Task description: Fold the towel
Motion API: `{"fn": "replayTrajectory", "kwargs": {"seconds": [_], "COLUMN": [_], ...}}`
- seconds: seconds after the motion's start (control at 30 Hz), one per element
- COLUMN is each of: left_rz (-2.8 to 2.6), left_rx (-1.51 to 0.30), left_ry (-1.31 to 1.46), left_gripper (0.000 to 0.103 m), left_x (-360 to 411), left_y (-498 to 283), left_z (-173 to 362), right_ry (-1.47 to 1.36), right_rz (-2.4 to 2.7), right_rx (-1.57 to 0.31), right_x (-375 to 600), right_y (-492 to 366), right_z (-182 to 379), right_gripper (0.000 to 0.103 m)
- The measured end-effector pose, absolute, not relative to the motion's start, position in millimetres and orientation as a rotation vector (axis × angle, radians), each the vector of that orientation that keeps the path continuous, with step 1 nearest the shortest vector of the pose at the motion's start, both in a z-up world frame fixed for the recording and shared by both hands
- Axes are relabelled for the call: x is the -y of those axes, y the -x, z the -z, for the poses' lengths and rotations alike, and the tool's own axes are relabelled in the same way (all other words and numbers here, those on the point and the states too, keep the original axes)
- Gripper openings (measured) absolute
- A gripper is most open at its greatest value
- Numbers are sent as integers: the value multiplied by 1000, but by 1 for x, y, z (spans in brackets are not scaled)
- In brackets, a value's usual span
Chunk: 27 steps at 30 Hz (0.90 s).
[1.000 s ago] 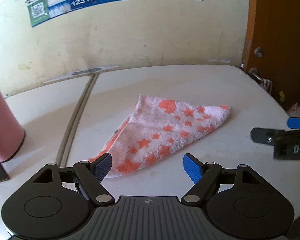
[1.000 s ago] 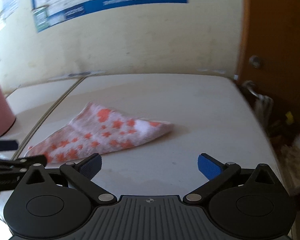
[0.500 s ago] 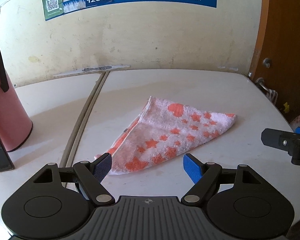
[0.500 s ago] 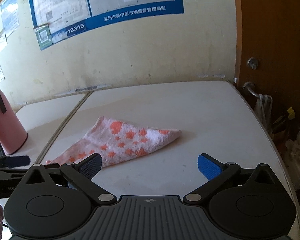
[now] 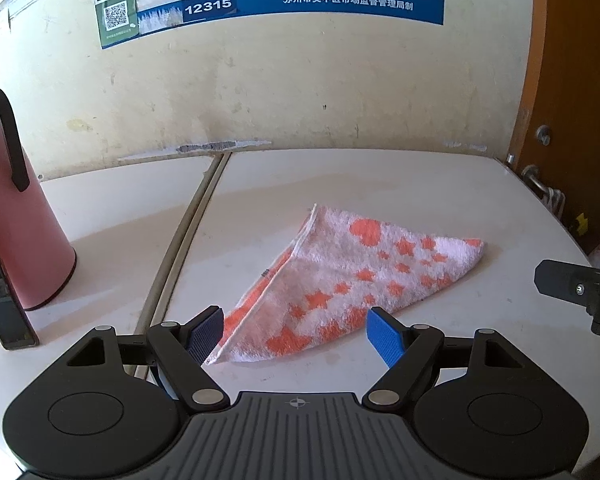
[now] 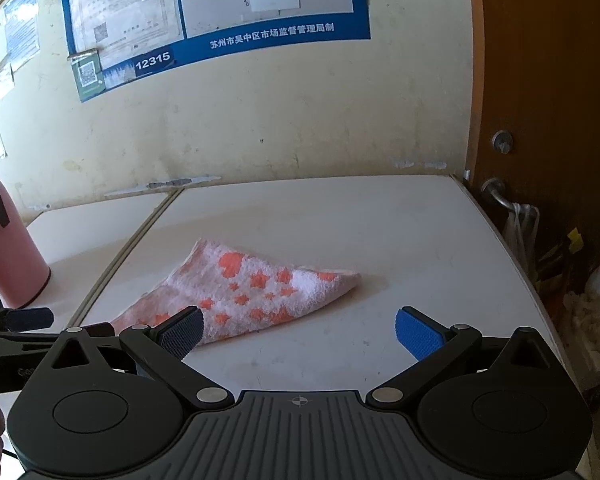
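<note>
Left gripper and right gripper: jaws spread wide, nothing pinched, both hanging short of the towel. It lies flat as a triangle mid-table. We judge one fold done; next needs a corner grasped.

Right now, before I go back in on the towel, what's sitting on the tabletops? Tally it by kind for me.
Towel, white with orange stars, folded: 1
Pink flask with a black handle: 1
Dark flat slab standing in front of the flask, what it is I cannot tell: 1
Total: 3
</note>
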State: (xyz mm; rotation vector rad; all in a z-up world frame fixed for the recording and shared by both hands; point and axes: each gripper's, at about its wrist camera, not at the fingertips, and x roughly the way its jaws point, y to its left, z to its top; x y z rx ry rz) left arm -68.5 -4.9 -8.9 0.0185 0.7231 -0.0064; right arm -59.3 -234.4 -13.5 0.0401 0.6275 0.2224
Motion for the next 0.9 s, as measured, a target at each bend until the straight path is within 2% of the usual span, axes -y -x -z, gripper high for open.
{"fn": "replayTrajectory", "kwargs": {"seconds": [0.9], "left_rz": [32], "left_rx": [-710], "left_ry": [-45], "left_gripper": [80], "left_x": [11], "left_y": [64], "left_z": [6], "right_ry": [-32], "right_rz": [-209], "right_rx": [-643], "right_x": [232], "right_y": [51], "right_z": [16], "right_gripper": [103]}}
